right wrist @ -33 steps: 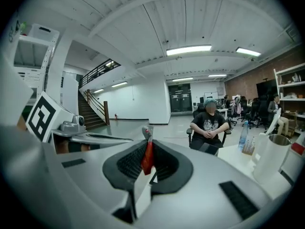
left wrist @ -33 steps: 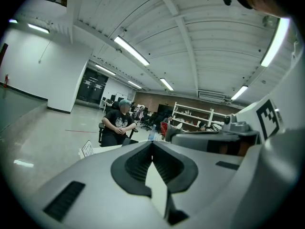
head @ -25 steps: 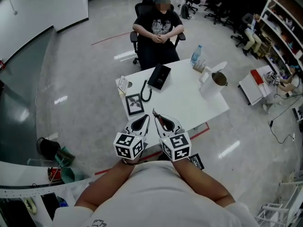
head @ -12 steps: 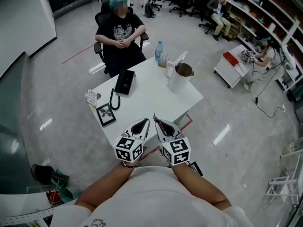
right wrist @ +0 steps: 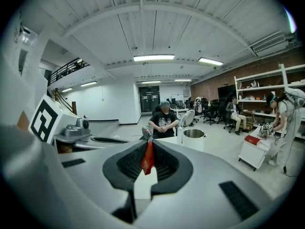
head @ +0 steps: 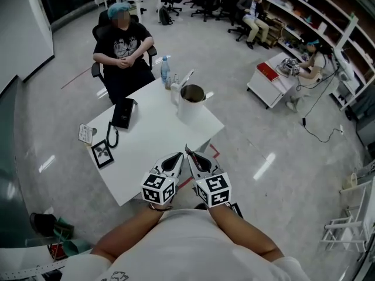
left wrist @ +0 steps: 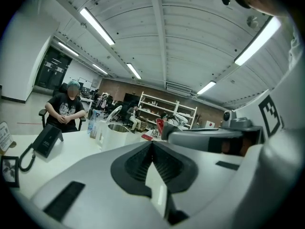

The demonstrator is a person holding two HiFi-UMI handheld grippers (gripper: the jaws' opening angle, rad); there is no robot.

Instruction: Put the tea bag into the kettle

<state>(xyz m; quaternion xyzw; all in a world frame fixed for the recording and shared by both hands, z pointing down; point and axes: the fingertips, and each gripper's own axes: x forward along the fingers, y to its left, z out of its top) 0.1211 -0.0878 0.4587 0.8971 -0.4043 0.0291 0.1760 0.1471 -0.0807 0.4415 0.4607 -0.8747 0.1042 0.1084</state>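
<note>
Red tea bag (right wrist: 148, 160) clamped between the pads of the right gripper (right wrist: 146, 142), jaws nearly together on it. Shows as a thin upright strip, lower end loose in the gap behind the tips. Hard to make out from the head view, tucked inside the jaws there. Held over the near edge of the white table (head: 153, 157), well apart from the kettle (head: 191, 101).

Just at nine o'clock of that gripper, the left gripper (head: 178, 156): jaws pressed together, nothing between them. Wearer's hands hidden under the two marker cubes; only bare forearms and a white shirt visible at six o'clock.

Kettle at twelve o'clock from the gripper tips, near the table's far right corner. White body, lid tipped up, mouth open and dark; contents impossible to tell. Water bottle (head: 166, 72) at eleven o'clock of the kettle, with small items beside it partly masked by the raised lid.

Black desk phone (head: 123, 113) at ten o'clock from the grippers, cord trailing toward a framed picture (head: 102, 154) at nine o'clock. Small pale card (head: 86, 134) beyond that, print too fine to read. Seated person (head: 122, 45) past the table's far edge at eleven o'clock, hands folded in lap.
</note>
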